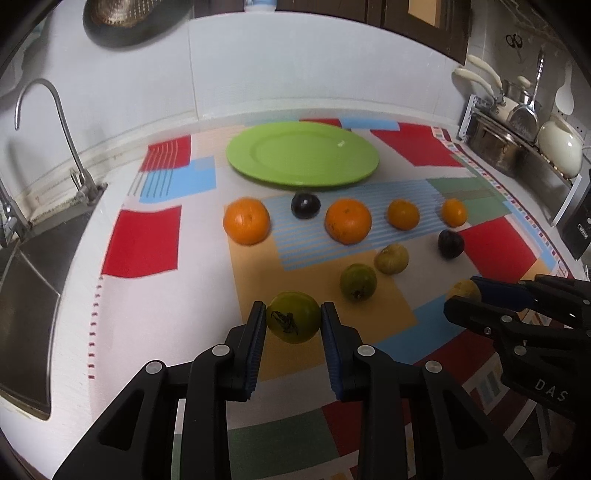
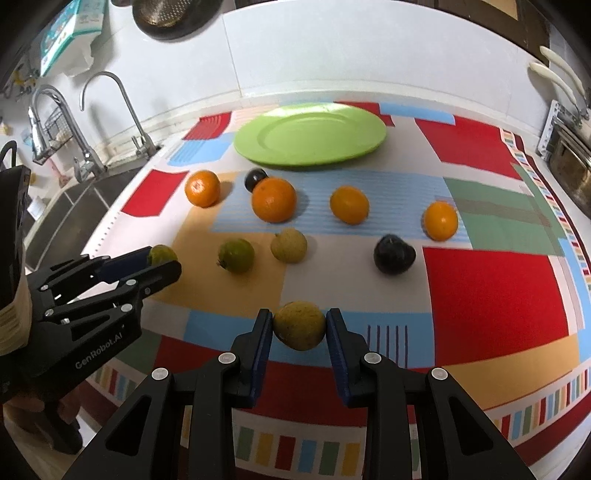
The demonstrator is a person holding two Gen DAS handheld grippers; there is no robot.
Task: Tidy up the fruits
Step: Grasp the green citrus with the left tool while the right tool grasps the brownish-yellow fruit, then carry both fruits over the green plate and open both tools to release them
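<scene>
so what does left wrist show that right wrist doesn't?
Left wrist only: scissors on the wall and a white kettle by the pot rack. Right wrist only: a second faucet and a hanging box. Both: green plate, still empty, four oranges, two dark fruits, and each hand-held gripper shut on a greenish fruit.

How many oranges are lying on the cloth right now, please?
4, in a row in front of the green plate: far-left orange, middle orange, smaller orange, rightmost orange. None seems hidden.

Home kitchen, sink (image 1: 22,280), curved tap (image 1: 55,122), hanging pans (image 1: 517,110), colander (image 1: 122,18)
</scene>
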